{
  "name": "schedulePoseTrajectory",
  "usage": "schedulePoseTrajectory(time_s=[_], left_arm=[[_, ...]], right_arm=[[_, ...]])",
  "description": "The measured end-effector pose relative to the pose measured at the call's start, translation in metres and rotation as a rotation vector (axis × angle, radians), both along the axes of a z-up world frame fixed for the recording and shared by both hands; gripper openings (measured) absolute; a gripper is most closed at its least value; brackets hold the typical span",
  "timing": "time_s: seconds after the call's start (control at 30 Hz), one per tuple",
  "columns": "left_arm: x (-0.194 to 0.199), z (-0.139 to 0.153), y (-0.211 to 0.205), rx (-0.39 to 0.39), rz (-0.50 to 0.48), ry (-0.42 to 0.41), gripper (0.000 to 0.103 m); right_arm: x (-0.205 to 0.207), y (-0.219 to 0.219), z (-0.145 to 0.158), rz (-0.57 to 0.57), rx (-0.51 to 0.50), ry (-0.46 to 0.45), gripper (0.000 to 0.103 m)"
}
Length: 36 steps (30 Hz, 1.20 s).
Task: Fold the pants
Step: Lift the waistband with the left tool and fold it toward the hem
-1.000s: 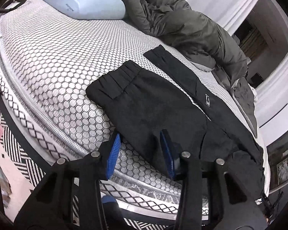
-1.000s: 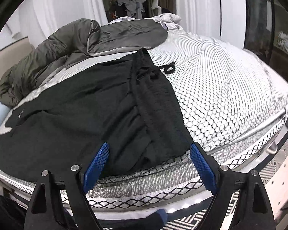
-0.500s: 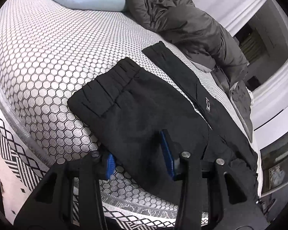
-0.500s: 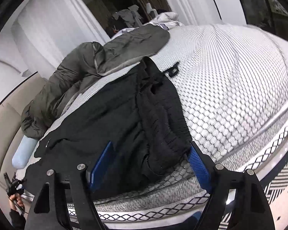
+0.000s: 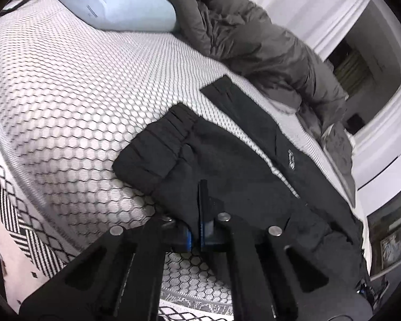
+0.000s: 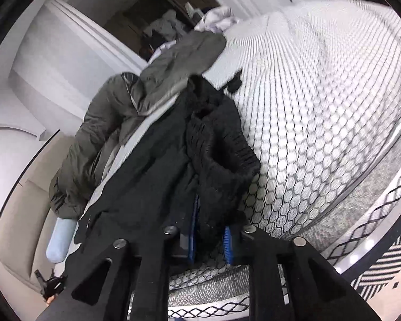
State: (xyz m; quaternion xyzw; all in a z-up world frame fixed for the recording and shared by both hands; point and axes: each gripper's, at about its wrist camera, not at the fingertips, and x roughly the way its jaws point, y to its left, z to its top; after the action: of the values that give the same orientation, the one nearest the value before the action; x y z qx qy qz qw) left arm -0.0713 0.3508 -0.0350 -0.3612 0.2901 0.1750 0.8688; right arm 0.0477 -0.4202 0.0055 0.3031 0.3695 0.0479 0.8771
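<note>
- Setting: a bedroom with white panelled walls and a bed [image 5: 66, 85] covered in a white sheet printed with a black hexagon pattern. The bed is the reference landmark for every position below.
- Floor: a black-and-white patterned rug [image 6: 382, 272] lies beside the near edge of the bed.
- Pillow [image 5: 115, 2]: pale blue, at the head end of the bed.
- Jacket [image 5: 254, 45]: a dark olive padded jacket, heaped along the far side of the bed, just beside the pillow.
- Pants [image 5: 227, 165]: black, spread lengthwise along the near side of the bed. 2 leg cuffs point toward the pillow end. The ribbed waistband [image 6: 227, 157] lies at the opposite end, bunched upward. The far edge of the pants lies near the jacket.
- Drawstring [image 6: 234, 83]: a short black loop on the sheet, just beside the far end of the waistband.
- Left gripper [image 5: 199, 214]: positioned at the near edge of the bed, at the leg end of the pants. Its jaws have just been closing. The blue pads [image 5: 189, 236] now stand together, with the near edge of the pant leg pinched between them.
- Right gripper [image 6: 209, 230]: positioned at the near edge of the bed, at the waistband end. Its jaws have just been closing. The blue pads [image 6: 227, 244] are clamped on a gathered fold of waistband fabric, which fills the narrow gap between them.
- The view from the right gripper is tilted, so the bed appears slanted.
</note>
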Motion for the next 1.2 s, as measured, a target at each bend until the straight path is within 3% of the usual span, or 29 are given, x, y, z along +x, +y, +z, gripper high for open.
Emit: schedulePoseTrajectory(time_s=[0.23,0.47,0.57,0.7,0.83,0.93,1.0,1.1,1.17,1.2], left_arm=[[0.003,0.011,0.005,0.022,-0.017,-0.009,0.000],[0.055,0.067,0.013,0.095,-0.045,-0.060,0.000],[0.092,0.087,0.021,0.091,-0.053,-0.063,0.000],[0.169,0.100,0.039,0.057,-0.055,-0.001,0.000],[0.253,0.095,0.049,0.074,-0.051,0.088,0.000],[0.321,0.073,0.061,0.057,-0.051,0.182,0.001],[0.354,0.052,0.068,0.036,-0.057,0.253,0.007],[0.371,0.031,0.073,0.001,-0.070,0.276,0.032],[0.364,0.031,0.069,0.040,-0.062,0.266,0.082],[0.357,0.038,0.065,0.105,-0.029,0.264,0.086]], right_arm=[[-0.026,0.005,0.025,0.015,-0.035,-0.074,0.012],[-0.003,0.018,0.083,-0.024,-0.104,-0.183,0.012],[0.021,0.029,0.103,-0.078,-0.142,-0.206,0.012],[0.076,0.042,0.120,-0.127,-0.198,-0.192,0.012],[0.145,0.056,0.128,-0.138,-0.264,-0.161,0.012],[0.199,0.066,0.124,-0.145,-0.328,-0.124,0.012],[0.239,0.069,0.113,-0.149,-0.344,-0.075,0.017],[0.288,0.072,0.085,-0.147,-0.389,0.042,0.037],[0.292,0.072,0.076,-0.160,-0.423,0.071,0.049],[0.286,0.073,0.076,-0.165,-0.433,0.062,0.056]])
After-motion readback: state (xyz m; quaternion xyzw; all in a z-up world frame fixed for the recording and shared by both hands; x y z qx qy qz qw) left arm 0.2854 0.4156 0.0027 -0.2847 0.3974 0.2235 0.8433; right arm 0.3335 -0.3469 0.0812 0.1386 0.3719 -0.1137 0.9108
